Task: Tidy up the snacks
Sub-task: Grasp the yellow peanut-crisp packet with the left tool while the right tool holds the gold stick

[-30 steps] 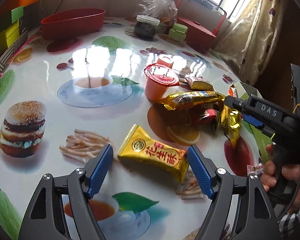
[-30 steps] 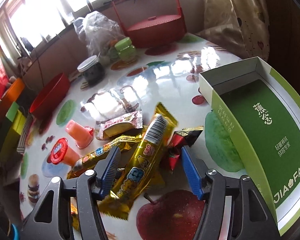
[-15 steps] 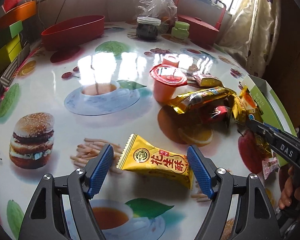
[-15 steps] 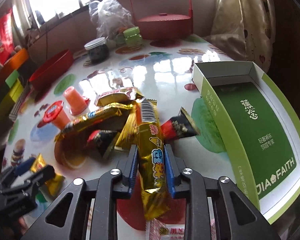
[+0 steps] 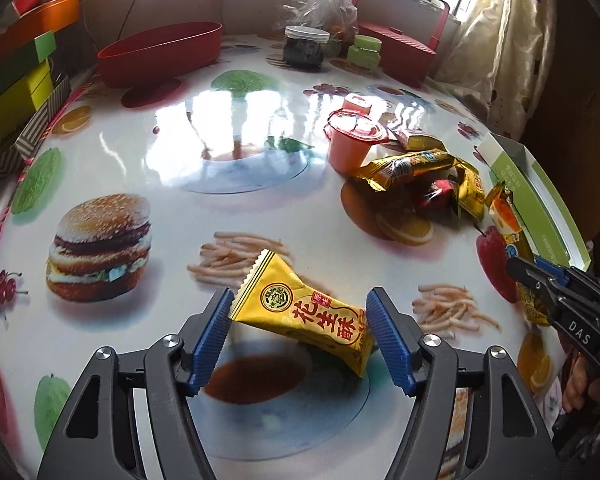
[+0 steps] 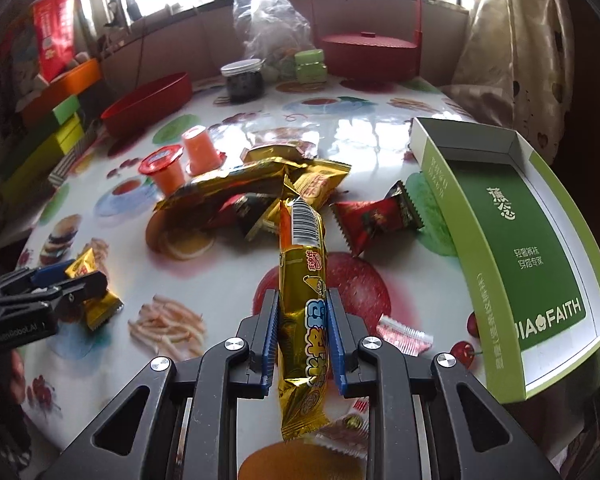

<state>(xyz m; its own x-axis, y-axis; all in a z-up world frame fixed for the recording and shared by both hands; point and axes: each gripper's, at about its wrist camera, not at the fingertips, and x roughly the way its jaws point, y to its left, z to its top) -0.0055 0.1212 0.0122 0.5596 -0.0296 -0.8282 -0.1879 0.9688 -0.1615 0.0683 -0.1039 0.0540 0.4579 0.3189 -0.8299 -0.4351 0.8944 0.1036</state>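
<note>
My left gripper [image 5: 300,320] is shut on a yellow peanut-candy packet [image 5: 300,308], which hangs tilted above the table; it also shows in the right wrist view [image 6: 94,292]. My right gripper [image 6: 302,320] is shut on a long gold snack bar [image 6: 302,300] and holds it above the table. A pile of gold and red snack packets [image 6: 260,192] lies in the middle, with two orange jelly cups [image 6: 164,168] beside it. An open green box [image 6: 512,224] lies at the right, with nothing in it.
A red packet [image 6: 376,216] lies beside the box and a small pink wrapper [image 6: 404,336] near my right fingers. A red bowl [image 5: 160,52], a dark jar [image 5: 304,46], green pots, a plastic bag and a red basket [image 6: 368,56] stand at the back. Coloured boxes [image 5: 12,92] line the left edge.
My left gripper closed on the yellow packet and lifted it. My right gripper, shut on the gold bar, pulled it back out of the pile and raised it.
</note>
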